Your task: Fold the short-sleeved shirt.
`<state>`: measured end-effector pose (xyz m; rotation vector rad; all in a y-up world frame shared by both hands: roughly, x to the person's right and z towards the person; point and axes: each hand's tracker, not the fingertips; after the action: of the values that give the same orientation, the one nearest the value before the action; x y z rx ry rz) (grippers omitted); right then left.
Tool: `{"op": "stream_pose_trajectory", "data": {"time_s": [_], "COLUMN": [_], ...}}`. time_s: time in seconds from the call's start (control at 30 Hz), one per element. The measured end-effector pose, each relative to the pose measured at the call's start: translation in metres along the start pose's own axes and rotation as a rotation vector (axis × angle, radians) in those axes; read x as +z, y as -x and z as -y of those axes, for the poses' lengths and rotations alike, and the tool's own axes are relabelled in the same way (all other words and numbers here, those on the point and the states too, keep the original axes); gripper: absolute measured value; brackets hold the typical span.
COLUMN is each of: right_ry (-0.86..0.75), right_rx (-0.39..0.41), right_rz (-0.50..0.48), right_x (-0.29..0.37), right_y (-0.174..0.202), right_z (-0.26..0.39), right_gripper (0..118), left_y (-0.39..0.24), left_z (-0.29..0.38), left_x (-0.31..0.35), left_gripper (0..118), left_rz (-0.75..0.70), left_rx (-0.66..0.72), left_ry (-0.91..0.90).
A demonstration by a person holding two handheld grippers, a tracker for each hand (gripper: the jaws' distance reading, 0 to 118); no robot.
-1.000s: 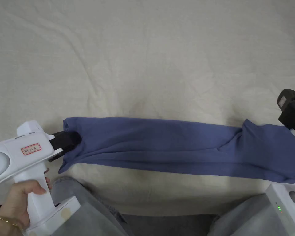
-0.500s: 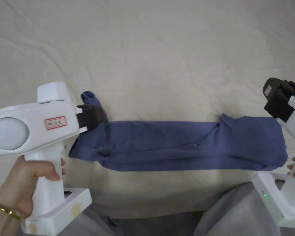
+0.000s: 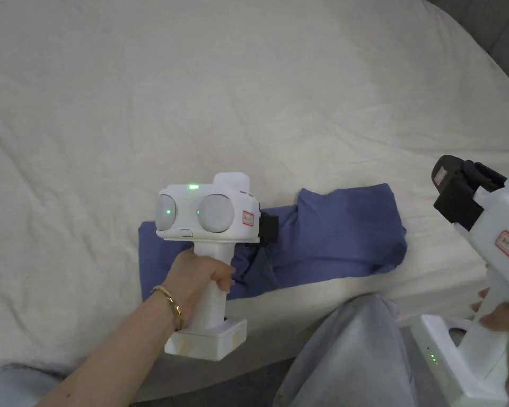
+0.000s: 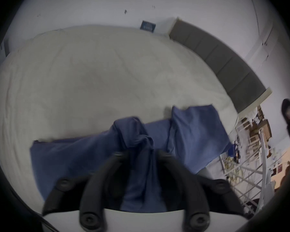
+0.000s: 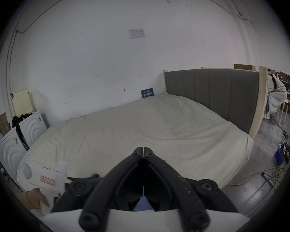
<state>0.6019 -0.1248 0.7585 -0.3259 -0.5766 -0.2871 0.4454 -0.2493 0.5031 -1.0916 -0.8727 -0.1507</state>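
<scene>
Lying along the near edge of the bed (image 3: pixel 248 79), the blue shirt (image 3: pixel 349 233) is a long folded strip, limp and light, likely to sag wherever unsupported. The left gripper (image 4: pixel 139 153) carries one bunched end over toward the other, jaws clamped on that cloth. The right gripper (image 5: pixel 143 149) is raised off the shirt, jaws together, empty. Best hold: edge or corner, through all layers.

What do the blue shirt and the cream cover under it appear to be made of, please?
The blue shirt looks like a soft, matte knit, probably cotton jersey: it bunches and drapes limply where the left gripper pinches it. The cream cover seems a thin, dull woven sheet, with fine creases across it. Fibre can't be confirmed.
</scene>
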Motion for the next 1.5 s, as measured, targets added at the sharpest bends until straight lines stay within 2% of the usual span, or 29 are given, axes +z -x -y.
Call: {"op": "stream_pose_trajectory", "data": {"time_s": [0.03,0.07,0.2,0.23,0.27,0.33,0.37,0.47,0.6,0.8,0.93,1.07,1.1,1.13,1.17,1.23,1.33,1.4,1.5], "right_ry": [0.000,-0.001,-0.007,-0.007,-0.007,-0.008,-0.006,-0.003,-0.002,0.011,0.018,0.014,0.010,0.004,0.000,-0.012,-0.030,-0.040,-0.047], "right_rx": [0.002,0.001,-0.013,-0.017,-0.021,-0.025,-0.023,-0.029,-0.042,-0.045,-0.044,-0.035,-0.031,-0.028,-0.025,-0.018,0.010,0.025,0.035], "right_rz": [0.005,0.013,0.018,0.016,0.012,-0.001,-0.007,-0.026,-0.034,-0.024,-0.021,-0.031,-0.034,-0.038,-0.044,-0.054,-0.056,-0.057,-0.060], "right_x": [0.000,0.001,0.002,0.001,0.001,0.002,0.002,0.002,0.004,0.006,0.006,0.007,0.007,0.007,0.007,0.008,0.006,0.005,0.003], "right_y": [-0.003,-0.008,-0.015,-0.016,-0.016,-0.015,-0.015,-0.014,-0.014,-0.021,-0.024,-0.022,-0.020,-0.019,-0.017,-0.010,-0.009,-0.010,0.009], "right_z": [0.000,0.000,-0.001,0.000,0.000,0.001,0.002,0.002,0.004,0.009,0.012,0.009,0.008,0.006,0.004,0.001,0.000,-0.001,-0.011], "right_gripper": [1,1,1,1,1,1,1,1,1,1,1,1,1,1,1,1,1,1,1], "left_y": [-0.003,-0.007,-0.005,-0.003,-0.001,-0.002,-0.002,0.005,-0.004,-0.037,-0.052,-0.041,-0.034,-0.023,-0.010,0.016,0.058,0.087,0.127], "left_z": [0.001,0.000,-0.004,-0.003,-0.001,0.003,0.007,0.022,0.046,0.058,0.055,0.040,0.034,0.028,0.021,0.012,0.007,0.009,0.019], "left_x": [-0.002,0.000,0.043,0.052,0.061,0.062,0.055,0.034,0.009,0.001,-0.003,0.032,0.042,0.055,0.067,0.087,0.113,0.123,0.127], "left_gripper": [67,77,74,65,48,0,1,1,1,1,1,1,4,17,35,81,110,118,118], "left_rz": [0.012,0.028,0.093,0.079,0.035,-0.149,-0.241,-0.160,-0.168,-0.005,0.093,0.211,0.235,0.249,0.266,0.283,0.282,0.282,0.336], "left_rx": [-0.003,-0.010,0.044,0.057,0.060,0.011,-0.009,-0.012,0.024,0.009,0.035,0.105,0.126,0.150,0.177,0.228,0.243,0.261,0.334], "left_ry": [0.010,0.006,-0.169,-0.216,-0.276,-0.282,-0.252,-0.137,-0.067,-0.088,-0.027,-0.119,-0.148,-0.177,-0.206,-0.247,-0.309,-0.317,-0.309]}}
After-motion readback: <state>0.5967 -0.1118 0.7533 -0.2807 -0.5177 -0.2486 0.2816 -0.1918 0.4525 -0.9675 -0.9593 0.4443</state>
